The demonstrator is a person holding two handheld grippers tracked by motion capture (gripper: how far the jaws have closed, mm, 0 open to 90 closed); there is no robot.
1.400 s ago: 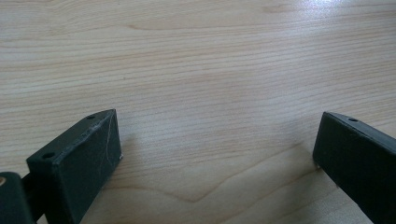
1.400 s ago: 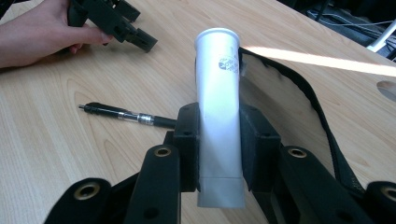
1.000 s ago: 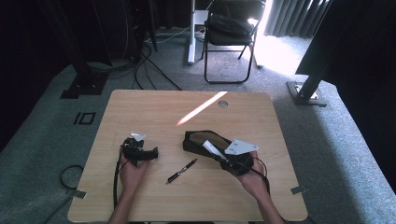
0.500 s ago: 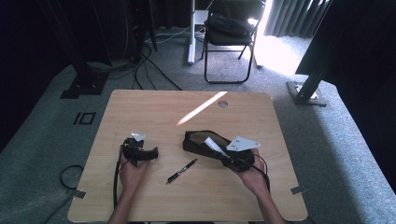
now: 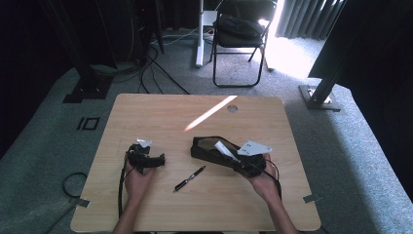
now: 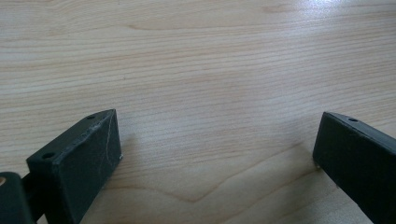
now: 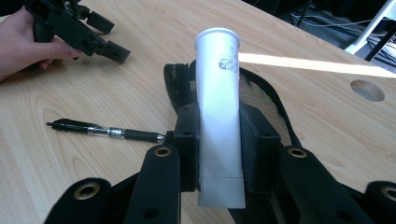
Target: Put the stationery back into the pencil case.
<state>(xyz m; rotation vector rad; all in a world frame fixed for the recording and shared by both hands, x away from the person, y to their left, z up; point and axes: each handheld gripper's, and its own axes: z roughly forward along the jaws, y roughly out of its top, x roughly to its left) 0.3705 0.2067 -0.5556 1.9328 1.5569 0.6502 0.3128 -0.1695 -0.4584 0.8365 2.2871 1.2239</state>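
A white squeeze tube [image 7: 218, 107] stands clamped between my right gripper's [image 7: 218, 122] jaws, cap end pointing away over a black zip pouch [image 7: 268, 95]. In the high view my right gripper [image 5: 234, 160] holds the tube [image 5: 225, 149] at the pouch's [image 5: 207, 148] near right end. A black pen [image 5: 190, 178] lies on the table between the two hands; in the right gripper view the pen [image 7: 102, 131] is left of the jaws. My left gripper [image 5: 158, 159] rests on the table at the left, open, with bare wood between its jaws [image 6: 217, 144].
The wooden table [image 5: 160, 112] has a round cable hole [image 5: 232, 108] near its far edge and a bright sun stripe [image 5: 210, 113] across it. A folding chair [image 5: 238, 34] and floor cables [image 5: 156, 68] lie beyond the table.
My right gripper with the tube has shifted very slightly over the pouch. The left gripper and the pen have stayed where they were.
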